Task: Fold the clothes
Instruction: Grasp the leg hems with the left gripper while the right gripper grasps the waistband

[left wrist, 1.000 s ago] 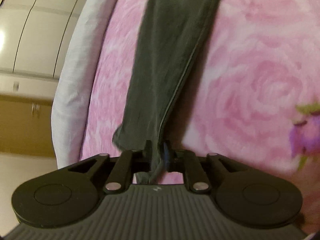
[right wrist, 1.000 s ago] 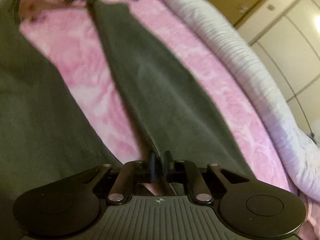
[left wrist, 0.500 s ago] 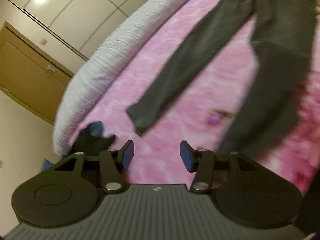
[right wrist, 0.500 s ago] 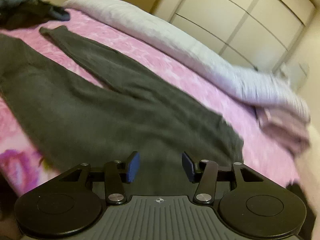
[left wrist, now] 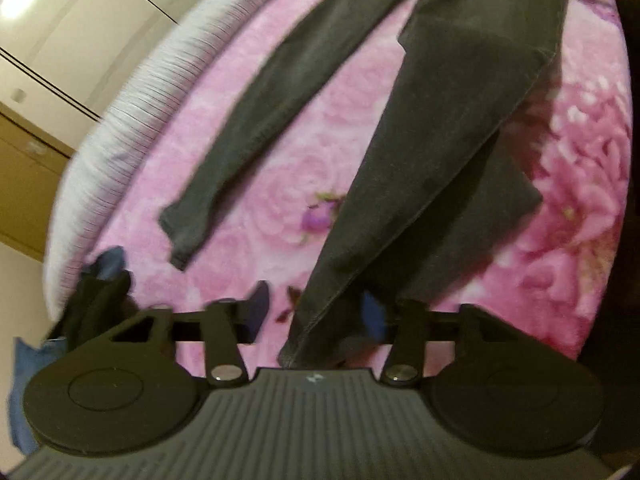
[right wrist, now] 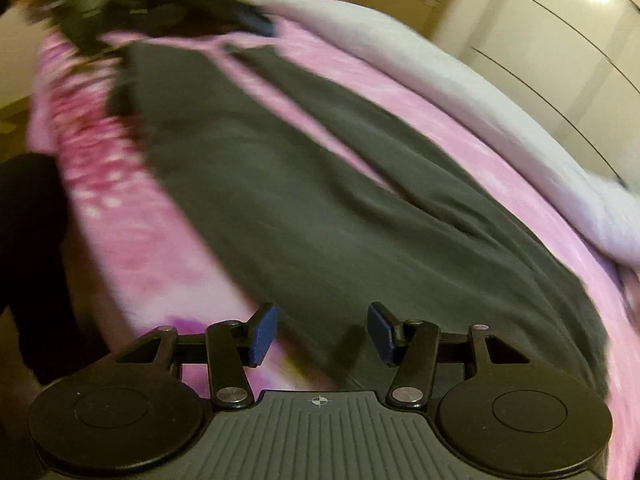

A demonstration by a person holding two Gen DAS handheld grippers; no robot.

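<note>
A bed covered by a pink rose-print blanket point(left wrist: 360, 128) fills the room's foreground. A pale grey ribbed duvet point(left wrist: 152, 92) lies rolled along its far edge. Behind stand cream wardrobe doors point(right wrist: 560, 40) reflecting a ceiling light, beside a tan wooden cabinet point(left wrist: 20, 184).

The dark grey cotton trousers point(right wrist: 320, 208) are being seen spread flat on the pink rose-patterned blanket point(right wrist: 132, 220), their two legs parted by a narrow pink strip. The right gripper point(right wrist: 322, 334) is being held above the trousers, jaws having just been opening, nothing between the blue pads point(right wrist: 262, 334). A white ribbed quilt point(right wrist: 500, 108) is lying beyond the trousers.
</note>
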